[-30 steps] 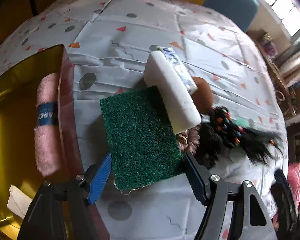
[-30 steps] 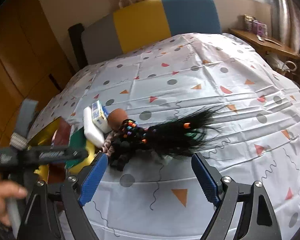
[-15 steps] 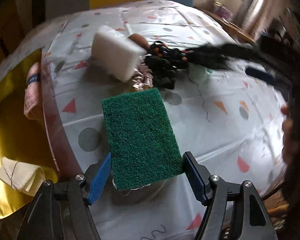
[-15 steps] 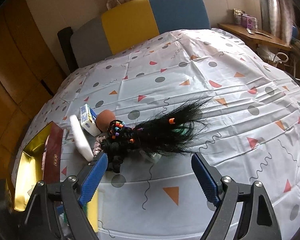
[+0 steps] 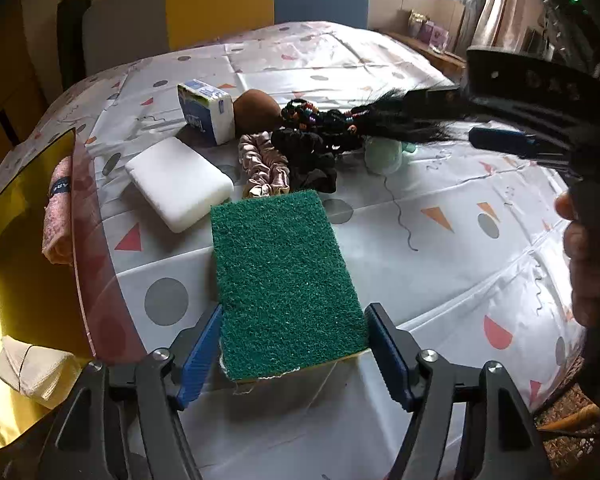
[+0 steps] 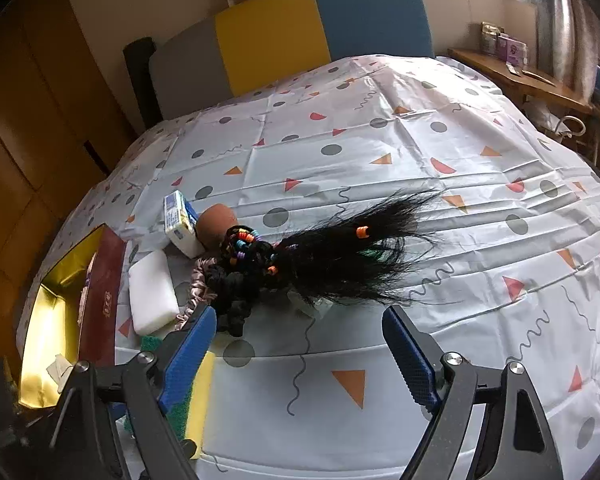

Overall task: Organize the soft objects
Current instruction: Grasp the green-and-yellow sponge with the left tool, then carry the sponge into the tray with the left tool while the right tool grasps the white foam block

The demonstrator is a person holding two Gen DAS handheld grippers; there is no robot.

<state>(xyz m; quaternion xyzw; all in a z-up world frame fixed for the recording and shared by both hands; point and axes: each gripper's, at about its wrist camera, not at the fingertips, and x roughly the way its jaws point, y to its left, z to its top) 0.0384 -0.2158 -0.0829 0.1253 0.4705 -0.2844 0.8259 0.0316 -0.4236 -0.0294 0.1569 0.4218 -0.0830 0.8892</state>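
Left wrist view: your left gripper (image 5: pixel 294 354) is clamped on the green scouring sponge (image 5: pixel 286 280), pads pressing both long edges. Since a second ago the view has swung: the sponge then sat over the white foam block (image 5: pixel 179 184); now it hangs clear above bare tablecloth (image 5: pixel 440 264), with the block, pink scrunchie (image 5: pixel 265 169) and tissue pack (image 5: pixel 207 110) beyond it. So the sponge reads as lifted out of the pile, ready to go to the gold-lined box (image 5: pixel 24 248) at your left. Its red rim stands close beside the left jaw; clear that edge before lowering. A pink roll (image 5: pixel 58 208) and folded paper already lie inside, with room between them.

Right wrist view: your right gripper (image 6: pixel 300 354) is spread wide with nothing between the pads, hovering near the black wig (image 6: pixel 340 264), its framing barely changed. Open cloth to the right gives room; the table edge is close below.
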